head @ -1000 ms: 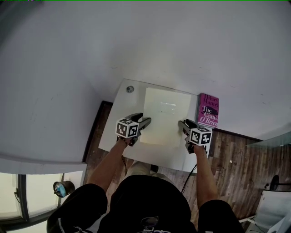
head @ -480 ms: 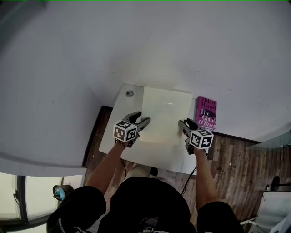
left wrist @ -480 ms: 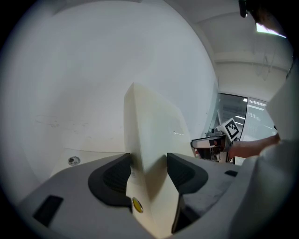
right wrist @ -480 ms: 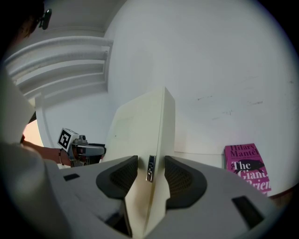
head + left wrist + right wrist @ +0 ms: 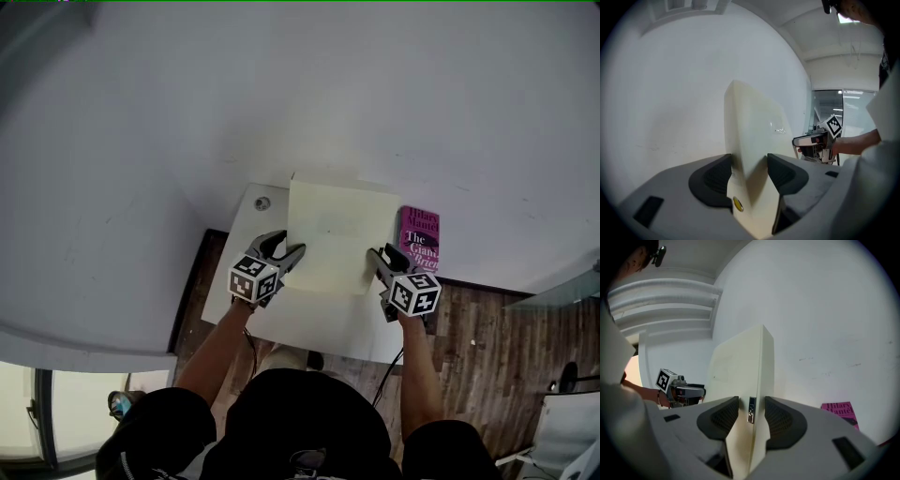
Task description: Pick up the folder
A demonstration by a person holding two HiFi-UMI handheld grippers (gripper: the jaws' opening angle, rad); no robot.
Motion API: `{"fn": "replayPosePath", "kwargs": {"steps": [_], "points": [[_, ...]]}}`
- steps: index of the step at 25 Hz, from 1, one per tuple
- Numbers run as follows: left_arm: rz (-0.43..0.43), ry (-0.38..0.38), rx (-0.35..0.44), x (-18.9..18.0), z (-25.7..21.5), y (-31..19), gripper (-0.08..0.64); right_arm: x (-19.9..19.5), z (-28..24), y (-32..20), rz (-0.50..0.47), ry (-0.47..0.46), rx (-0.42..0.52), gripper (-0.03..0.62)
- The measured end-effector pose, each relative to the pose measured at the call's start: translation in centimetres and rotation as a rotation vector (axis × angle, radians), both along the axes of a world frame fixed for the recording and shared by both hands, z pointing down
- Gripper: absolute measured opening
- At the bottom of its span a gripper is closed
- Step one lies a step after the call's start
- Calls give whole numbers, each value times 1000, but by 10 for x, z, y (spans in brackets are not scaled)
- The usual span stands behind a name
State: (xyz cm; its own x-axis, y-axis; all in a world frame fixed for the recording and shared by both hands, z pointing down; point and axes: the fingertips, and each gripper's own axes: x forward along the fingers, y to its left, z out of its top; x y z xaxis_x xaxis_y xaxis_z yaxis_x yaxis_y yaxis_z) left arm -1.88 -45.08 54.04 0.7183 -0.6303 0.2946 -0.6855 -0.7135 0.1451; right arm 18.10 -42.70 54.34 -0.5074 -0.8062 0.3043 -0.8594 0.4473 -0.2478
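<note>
A pale cream folder (image 5: 333,234) hangs above the white table (image 5: 314,323), lifted by its two side edges. My left gripper (image 5: 286,253) is shut on its left edge; in the left gripper view the folder (image 5: 754,136) stands on edge between the dark pads (image 5: 717,176) of that gripper (image 5: 749,171). My right gripper (image 5: 377,255) holds the right edge and its jaws are closing. There the folder (image 5: 740,371) with its metal clip sits between that gripper's (image 5: 751,411) pads (image 5: 780,416).
A pink book (image 5: 419,239) lies on the table's right end, also seen low right in the right gripper view as the book (image 5: 841,409). A small round object (image 5: 262,202) sits at the table's far left corner. White wall lies beyond; wood floor surrounds the table.
Both grippers have risen together, and the folder has come up off the table with them. It looks larger and covers more of the table's far edge.
</note>
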Motion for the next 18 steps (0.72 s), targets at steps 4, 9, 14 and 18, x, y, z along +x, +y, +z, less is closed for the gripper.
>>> {"fn": "replayPosePath", "kwargs": {"steps": [4, 9, 14, 18], "points": [[-1, 4, 11, 4, -5, 0, 255, 4, -9, 0, 1, -4, 17, 186], [-2, -4, 6, 6, -4, 1, 252, 6, -12, 1, 0, 7, 26, 183], [0, -12, 8, 8, -3, 1, 250, 9, -12, 1, 3, 0, 26, 181], [-2, -18, 13, 9, -4, -1, 250, 10, -13, 0, 2, -2, 28, 179]]}}
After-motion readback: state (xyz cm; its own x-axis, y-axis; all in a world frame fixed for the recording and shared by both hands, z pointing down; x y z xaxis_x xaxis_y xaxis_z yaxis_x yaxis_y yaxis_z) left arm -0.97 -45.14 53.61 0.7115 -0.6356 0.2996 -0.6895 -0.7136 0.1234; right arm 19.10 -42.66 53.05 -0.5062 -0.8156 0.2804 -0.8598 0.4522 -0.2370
